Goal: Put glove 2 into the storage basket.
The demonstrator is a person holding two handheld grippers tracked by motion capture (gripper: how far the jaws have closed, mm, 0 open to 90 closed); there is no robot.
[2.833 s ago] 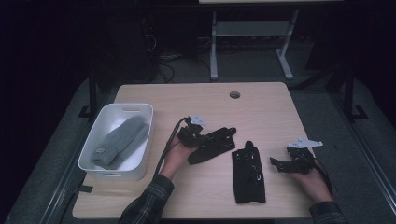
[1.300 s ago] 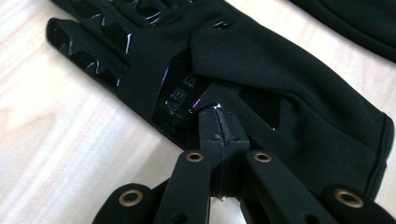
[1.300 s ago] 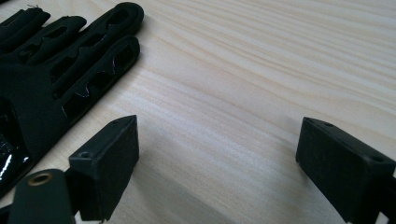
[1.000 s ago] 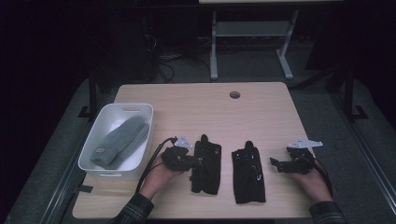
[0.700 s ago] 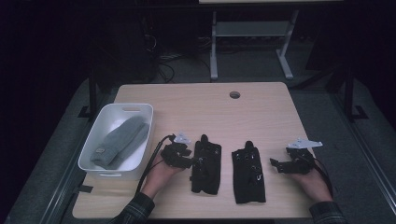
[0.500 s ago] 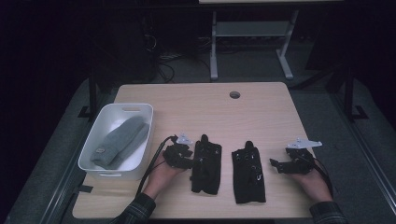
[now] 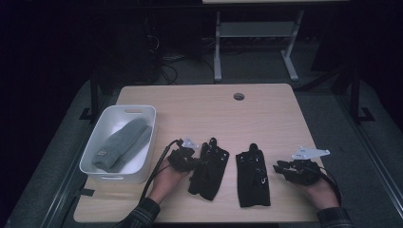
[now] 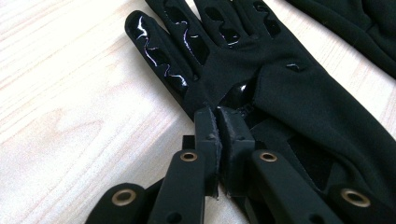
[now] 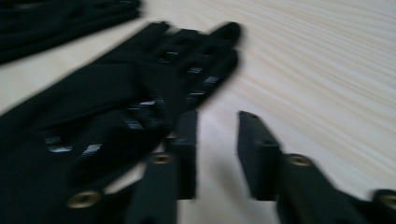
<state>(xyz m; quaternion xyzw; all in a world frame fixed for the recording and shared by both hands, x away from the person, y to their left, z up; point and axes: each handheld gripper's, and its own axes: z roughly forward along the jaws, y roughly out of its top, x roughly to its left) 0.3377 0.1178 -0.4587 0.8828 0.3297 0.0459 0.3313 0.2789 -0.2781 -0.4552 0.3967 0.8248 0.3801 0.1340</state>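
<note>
Two black gloves lie flat side by side on the wooden table (image 7: 199, 109), fingers pointing away from me. The left glove (image 7: 209, 168) has my left gripper (image 7: 196, 163) at its left edge. In the left gripper view the pads of the left gripper (image 8: 217, 112) are pressed together after just closing, their tips against the left glove (image 8: 280, 93) by the thumb; I see no fabric between them. Right of the right glove (image 7: 253, 175) is my right gripper (image 7: 277, 167). The right gripper (image 9: 215, 116) has just been closing, with a bare gap left between its jaws beside the right glove (image 9: 93, 93).
A white bin (image 7: 91, 164) holding a folded grey cloth (image 7: 121, 142) stands at the table's left edge. A round cable hole (image 7: 239, 96) is at the back of the table. A desk frame (image 7: 252, 33) stands on the dark floor beyond.
The left glove, earlier held slanting farther back, now lies straight beside the other glove. My left hand has come nearer with it. The right hand has shifted only slightly.
</note>
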